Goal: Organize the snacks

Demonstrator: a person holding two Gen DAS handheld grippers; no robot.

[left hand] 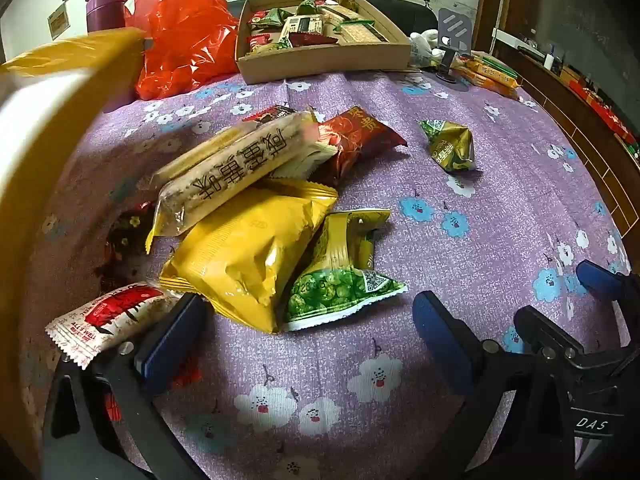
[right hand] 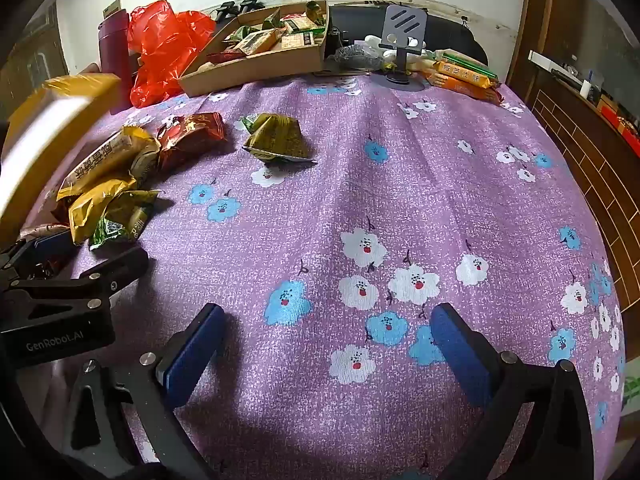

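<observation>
A pile of snack packets lies on the purple flowered cloth: a yellow packet [left hand: 244, 256], a green pea packet [left hand: 340, 276], a long cracker bar [left hand: 244, 168], a red packet [left hand: 360, 140] and a red-and-white packet [left hand: 104, 320]. A lone green-gold packet [left hand: 452, 144] lies apart; it also shows in the right wrist view [right hand: 280, 138]. My left gripper [left hand: 308, 340] is open and empty just in front of the pile. My right gripper [right hand: 326, 344] is open and empty over bare cloth, right of the pile [right hand: 108, 184]. A cardboard tray [left hand: 324, 62] with several snacks stands at the back.
A red plastic bag [left hand: 180, 36] and a maroon flask [left hand: 106, 4] stand at the back left. A yellow-and-white box [left hand: 48, 128] looms at the left. A grey phone stand [right hand: 402, 40] and orange packets [right hand: 464, 76] sit at the back right. The table edge runs along the right.
</observation>
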